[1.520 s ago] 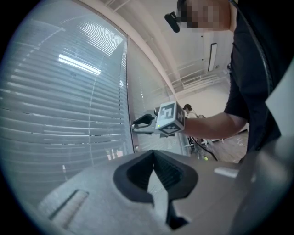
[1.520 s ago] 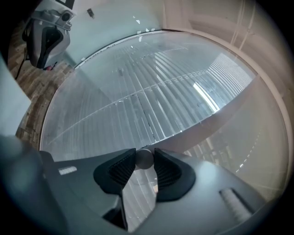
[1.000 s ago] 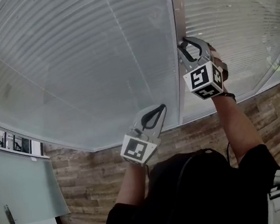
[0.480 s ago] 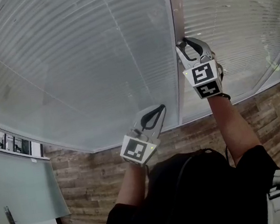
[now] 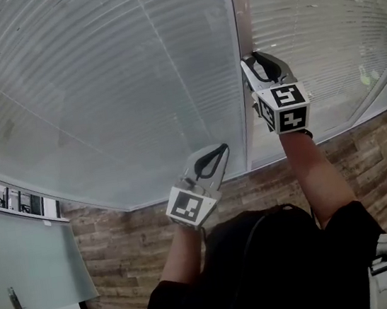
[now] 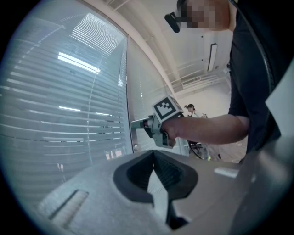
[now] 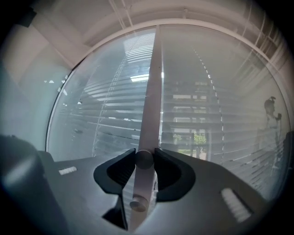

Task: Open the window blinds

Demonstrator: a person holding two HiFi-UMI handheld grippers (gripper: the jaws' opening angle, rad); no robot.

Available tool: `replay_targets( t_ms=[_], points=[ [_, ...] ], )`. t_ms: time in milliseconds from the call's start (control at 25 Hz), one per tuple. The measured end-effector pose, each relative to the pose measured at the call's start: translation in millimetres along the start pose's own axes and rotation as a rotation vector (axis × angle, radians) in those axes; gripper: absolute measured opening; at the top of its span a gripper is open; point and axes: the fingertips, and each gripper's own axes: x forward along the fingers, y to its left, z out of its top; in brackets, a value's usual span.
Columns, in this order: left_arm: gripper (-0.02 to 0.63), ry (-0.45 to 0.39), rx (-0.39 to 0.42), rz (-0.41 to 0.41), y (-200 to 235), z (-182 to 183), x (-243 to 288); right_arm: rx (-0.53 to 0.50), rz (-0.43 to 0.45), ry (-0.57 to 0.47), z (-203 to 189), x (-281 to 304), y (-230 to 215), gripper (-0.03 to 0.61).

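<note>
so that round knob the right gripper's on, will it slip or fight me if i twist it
Likely rigid: the knob shows no squash with the right gripper shut on it. It looks smooth and small, so the pads could slip in a twist. It sits on the window post, so it should turn in place rather than come away.

The glass panes wall off the far side, the post between them carries a knob jutting nearward, and I've open room left of my left gripper.
</note>
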Motion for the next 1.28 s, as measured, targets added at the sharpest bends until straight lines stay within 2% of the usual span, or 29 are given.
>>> replay_targets(
  t_ms=[120, 240, 840, 960, 1120, 1280],
  points=[
    [0.005, -0.003, -0.001, 0.003, 0.7, 0.2, 0.8, 0.072, -0.006, -0.017, 0.3, -0.8, -1.1, 0.132],
    [0.005, 0.012, -0.002, -0.003, -0.6, 1.4, 1.2, 0.091, -0.012, -0.024, 0.6, -1.2, -1.3, 0.132],
    [0.005, -0.004, 0.011, 0.002, 1.3, 2.7, 3.9, 0.055, -0.002, -0.021, 0.6, -0.3, -0.8, 0.133],
    [0.005, 0.017, 0.009, -0.003, 0.1, 4.0, 2.9, 0.049, 0.011, -0.02, 0.5, -0.4, -0.8, 0.135],
    [0.005, 0.024, 0.012, 0.002, 1.3, 3.8, -0.5, 0.007, 0.037, -0.027, 0.8, -3.4, 0.4, 0.151],
    [0.005, 0.03, 0.011, 0.006, 3.0, 1.1, -1.3, -0.106, 0.043, -0.026, 0.4, -9.8, -0.9, 0.191]
  ],
)
